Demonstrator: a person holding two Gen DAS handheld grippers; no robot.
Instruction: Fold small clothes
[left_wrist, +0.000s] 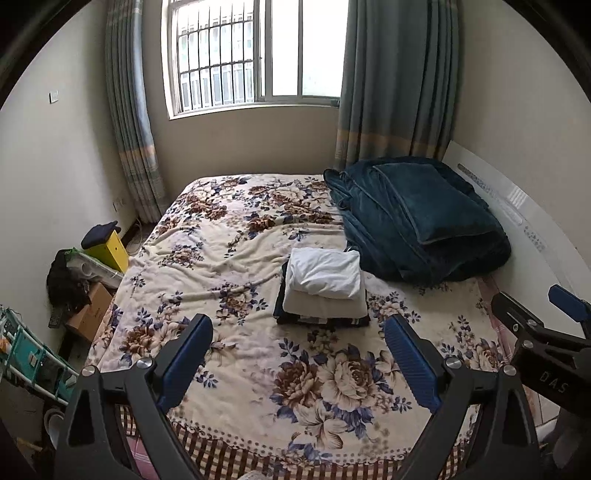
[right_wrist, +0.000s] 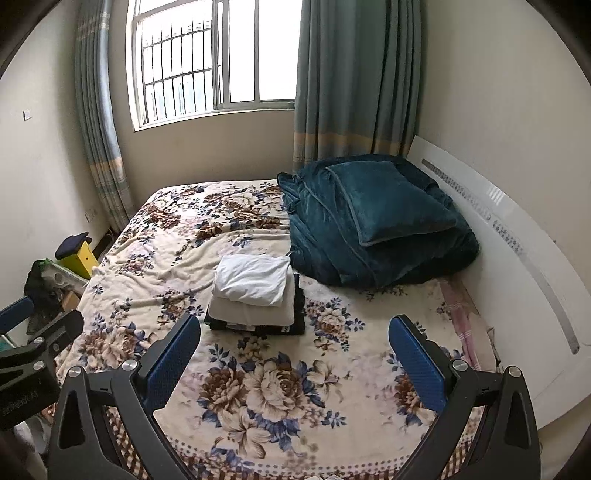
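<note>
A stack of folded clothes (left_wrist: 323, 288) lies on the floral bed cover (left_wrist: 221, 258), white pieces on top and dark pieces beneath; it also shows in the right wrist view (right_wrist: 255, 291). My left gripper (left_wrist: 297, 332) is open and empty, held above the near part of the bed, short of the stack. My right gripper (right_wrist: 295, 334) is open and empty, also near the bed's front. The right gripper appears at the right edge of the left wrist view (left_wrist: 532, 314). The left gripper appears at the left edge of the right wrist view (right_wrist: 37, 325).
A heap of dark teal blankets (left_wrist: 421, 221) lies behind the stack, by the white headboard (left_wrist: 517, 206). Left of the bed are a yellow box (left_wrist: 107, 251), cardboard boxes (left_wrist: 90, 314) and dark clothing. A barred window (left_wrist: 255, 55) and curtains stand behind.
</note>
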